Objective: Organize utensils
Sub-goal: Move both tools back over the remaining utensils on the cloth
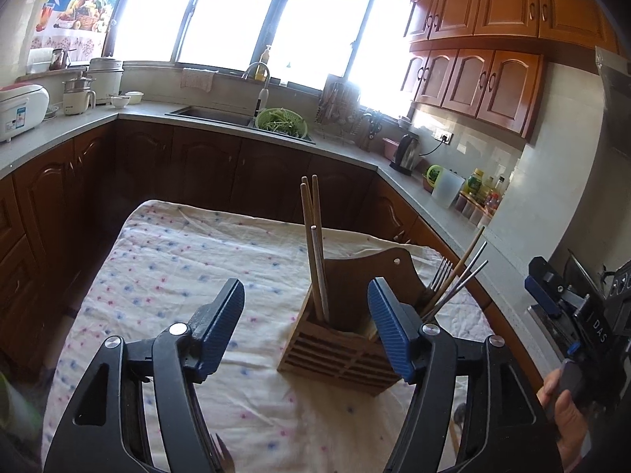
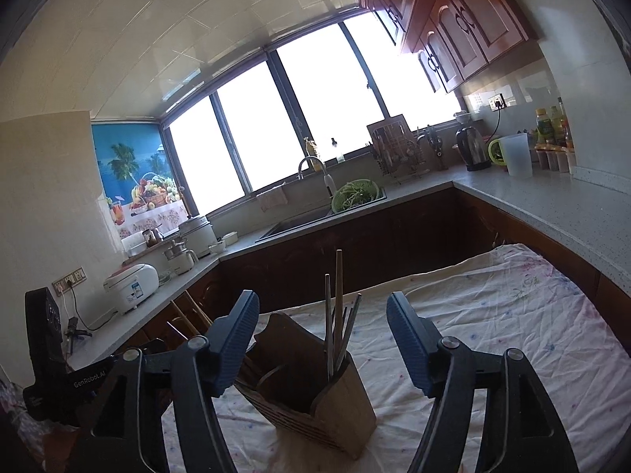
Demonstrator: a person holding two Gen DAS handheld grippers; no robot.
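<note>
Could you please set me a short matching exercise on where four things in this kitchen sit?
Things:
1. holder
2. colander
3. kettle
4. fork

Places:
A. at the sink
B. on the counter, plugged into a wall socket
C. standing in the holder
D. on the spotted cloth

Pairs: 1-D, 2-A, 3-B, 4-C

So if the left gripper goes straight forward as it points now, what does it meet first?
Probably the wooden utensil holder, at its near left corner, between the open left gripper fingers. Depth is hard to judge.
</note>
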